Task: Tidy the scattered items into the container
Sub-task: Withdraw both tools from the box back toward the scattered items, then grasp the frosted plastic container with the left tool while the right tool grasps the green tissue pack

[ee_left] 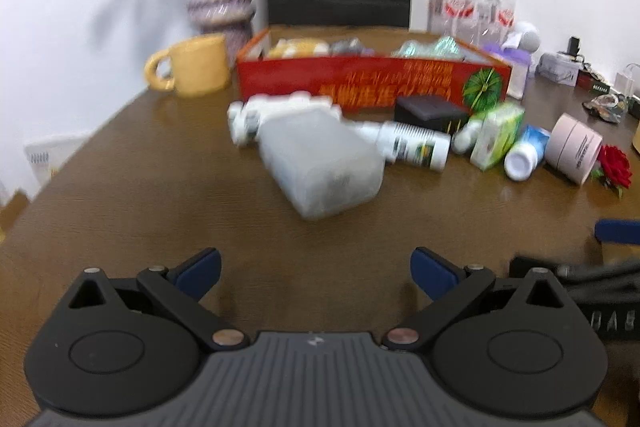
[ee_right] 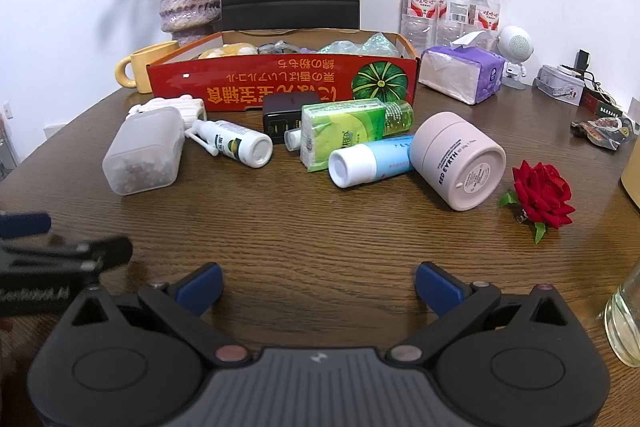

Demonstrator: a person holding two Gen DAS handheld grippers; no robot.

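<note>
A brown wooden table [ee_right: 320, 235] stands by a white wall. At its far side sits a red cardboard box [ee_right: 280, 83] with some things inside. In front of the box lie a frosted plastic tub [ee_right: 142, 157], a white spray bottle [ee_right: 240, 145], a blue tube [ee_right: 370, 161] and a pink jar [ee_right: 458, 161]. The left gripper [ee_left: 316, 273] and right gripper [ee_right: 318, 285] are both wide open and hold nothing, near the table's front, well apart from these things.
</note>
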